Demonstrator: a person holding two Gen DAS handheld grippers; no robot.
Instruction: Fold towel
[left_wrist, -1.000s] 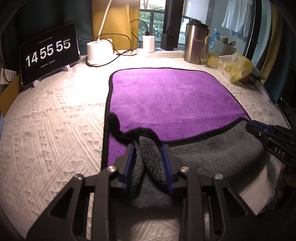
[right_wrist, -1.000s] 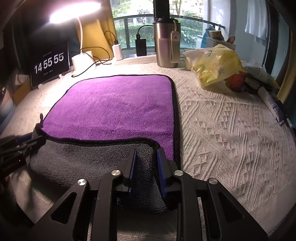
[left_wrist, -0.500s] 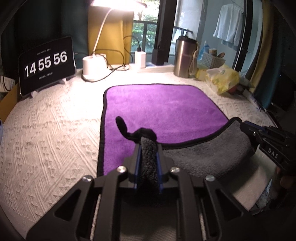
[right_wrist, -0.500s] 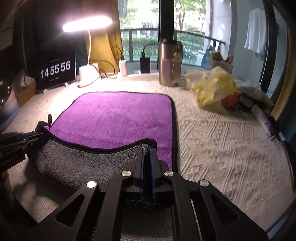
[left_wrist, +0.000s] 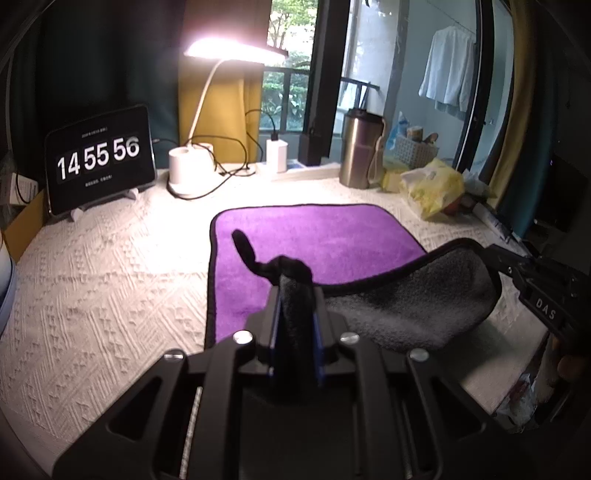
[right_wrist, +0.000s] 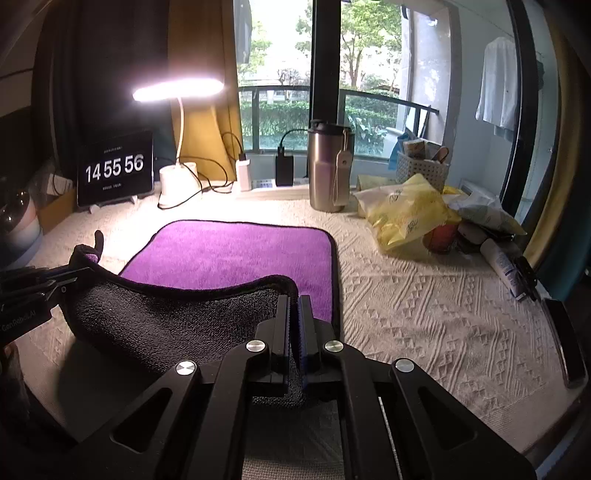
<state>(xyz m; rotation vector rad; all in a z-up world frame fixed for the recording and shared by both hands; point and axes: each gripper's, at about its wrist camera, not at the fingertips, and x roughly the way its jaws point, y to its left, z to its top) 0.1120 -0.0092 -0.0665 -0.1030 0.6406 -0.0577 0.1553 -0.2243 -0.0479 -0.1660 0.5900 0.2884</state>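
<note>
A second ago both pairs of tongs stood open around the near corners of the towel (left_wrist: 317, 236); now each has closed and the near edge has come up off the surface (left_wrist: 96, 280). The left tongs (left_wrist: 295, 306) are pinched tight on the near-left corner, with a bunch of grey pile and the black hanging loop (left_wrist: 245, 247) standing up between the blue pads. The right tongs (right_wrist: 294, 314) are shut just as firmly on the near-right corner, the gap between the pads all but gone. Between the two grips the lifted edge sags in a shallow curve and shows its grey underside (right_wrist: 166, 325), while the far half of the towel lies flat, purple face up, in the middle of the white textured cloth, well short of the lamp base (left_wrist: 186, 170), the steel tumbler (right_wrist: 328, 173) and the yellow bag (right_wrist: 406, 218). This reads as the grasp being complete and the first fold just starting: the held edge looks ready to be carried away toward the far edge. The likely trouble is the sag in the middle, which could land creased unless the two corners are kept apart and level.
</note>
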